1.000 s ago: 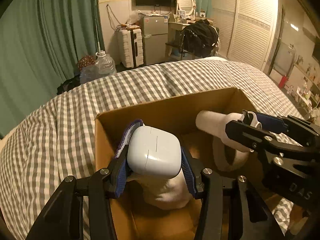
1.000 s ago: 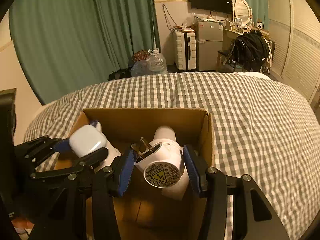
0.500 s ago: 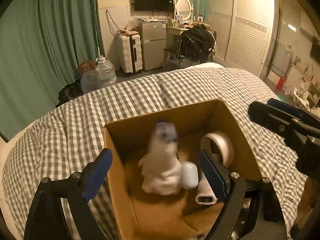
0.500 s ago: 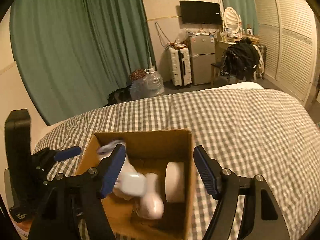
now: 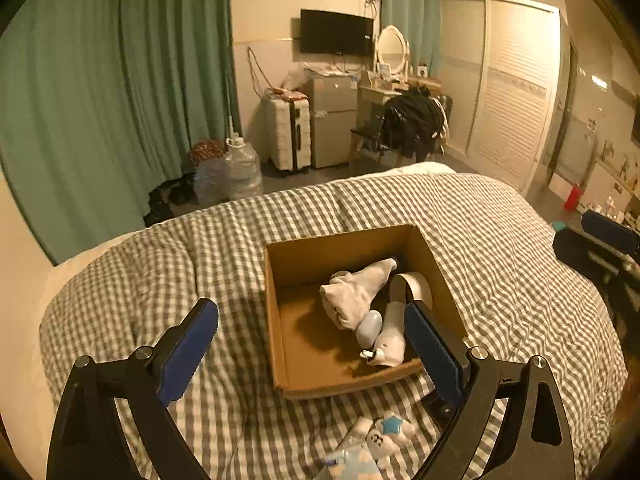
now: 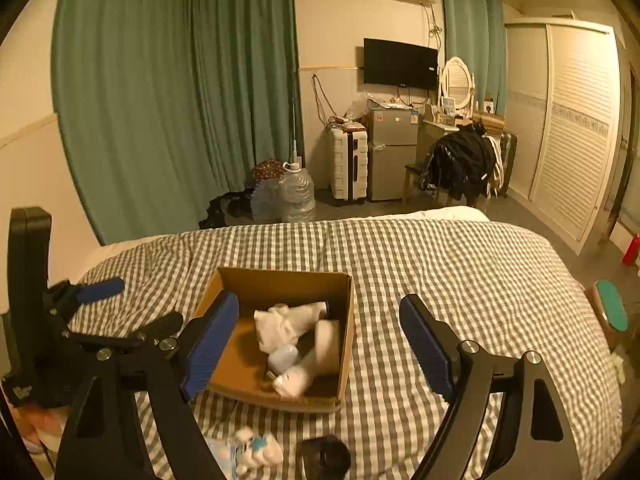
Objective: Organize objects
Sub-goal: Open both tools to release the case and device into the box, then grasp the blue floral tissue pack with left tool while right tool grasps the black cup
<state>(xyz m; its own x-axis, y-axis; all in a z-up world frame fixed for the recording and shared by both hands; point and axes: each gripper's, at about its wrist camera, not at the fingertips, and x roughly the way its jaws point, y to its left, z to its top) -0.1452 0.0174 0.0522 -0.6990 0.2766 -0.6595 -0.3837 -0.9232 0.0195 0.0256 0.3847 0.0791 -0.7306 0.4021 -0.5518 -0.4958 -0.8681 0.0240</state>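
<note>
Looked down on a cardboard box (image 5: 352, 248) sitting open-topped on a bed (image 5: 160, 264) with a grey-and-white checked cover; soft, rumpled fabric all round it, stiff brown walls on the box. Found inside: a limp white sock (image 5: 354, 294) lying diagonally, a smooth rounded white case (image 5: 369, 323) touching its lower end, a white plug adapter (image 5: 390, 338) just beside that with metal prongs showing, and a white tape roll (image 5: 414, 285) leaning against the right wall. Same pile seen from the right wrist view, a bit blurred.

Left gripper (image 5: 316, 354) held above the near edge of the box with blue ribbed pads wide apart, nothing between them; had just been opening. Right gripper (image 6: 320, 344) likewise spread wide and empty over the box's right side, jaws also just been opening; showed up at the right edge of the left view too.

Spotted near the bottom edge, on the cover in front of the box: a small plush toy with a blue star (image 5: 390, 430) and a dark round thing (image 6: 326, 458), too dim to tell what. Beyond the bed: green curtains (image 6: 160, 100), clear water jugs (image 6: 296, 194), ribbed white suitcase (image 6: 348, 164), grey mini fridge (image 6: 392, 152), wall TV (image 6: 400, 64), chair piled with black clothes (image 6: 460, 164), louvred wardrobe doors (image 6: 572, 128).
</note>
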